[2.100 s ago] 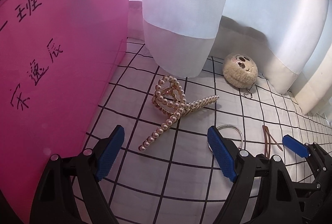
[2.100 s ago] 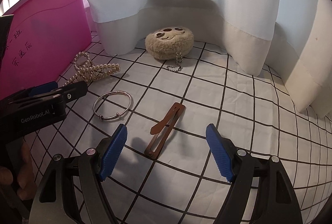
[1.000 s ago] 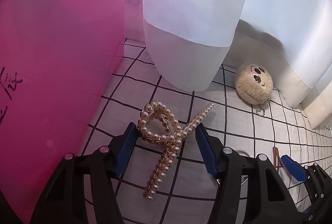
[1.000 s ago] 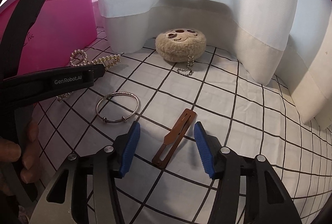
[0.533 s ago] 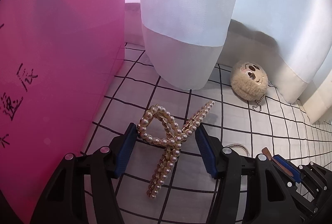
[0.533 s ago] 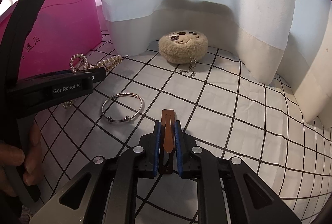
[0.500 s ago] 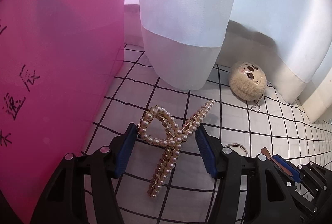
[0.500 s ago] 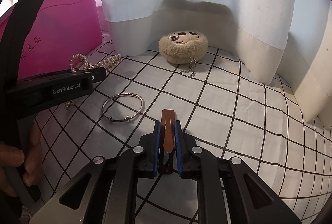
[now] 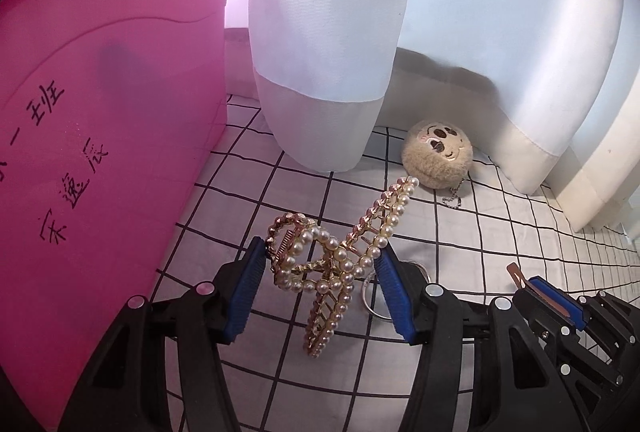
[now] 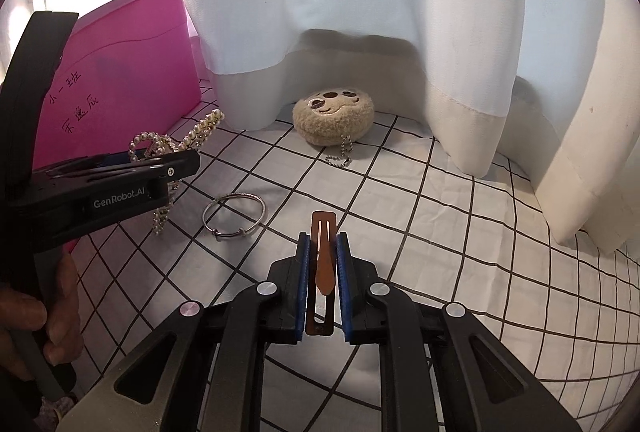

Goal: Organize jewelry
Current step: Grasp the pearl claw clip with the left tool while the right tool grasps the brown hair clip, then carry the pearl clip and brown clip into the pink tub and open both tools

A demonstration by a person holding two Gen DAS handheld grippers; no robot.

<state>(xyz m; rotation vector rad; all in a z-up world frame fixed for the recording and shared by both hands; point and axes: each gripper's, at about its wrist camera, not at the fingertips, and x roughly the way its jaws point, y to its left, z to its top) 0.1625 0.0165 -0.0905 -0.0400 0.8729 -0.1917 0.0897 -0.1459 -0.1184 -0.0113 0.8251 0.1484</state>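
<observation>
Left tongs [image 9: 322, 282] clamp the pearl hair claw [image 9: 336, 264], apparently lifted. Right tongs [image 10: 322, 288] pinch the brown snap clip [image 10: 322, 264].

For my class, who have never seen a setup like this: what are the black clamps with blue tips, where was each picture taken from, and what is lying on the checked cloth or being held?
No robot is here. A person holds two hand grippers, each with a wide-angle camera looking forward along its fingers.

The left wrist view shows the left gripper with its blue pads closed on a pearl hair claw, which looks raised off the grid-patterned cloth. A pink box with handwriting stands beside it.

The right wrist view shows the right gripper clamped on a brown hair clip. The person's hand shows at the left edge.

On the cloth lie a silver bangle and a fluffy plush charm with a bead chain, in front of white curtains.
</observation>
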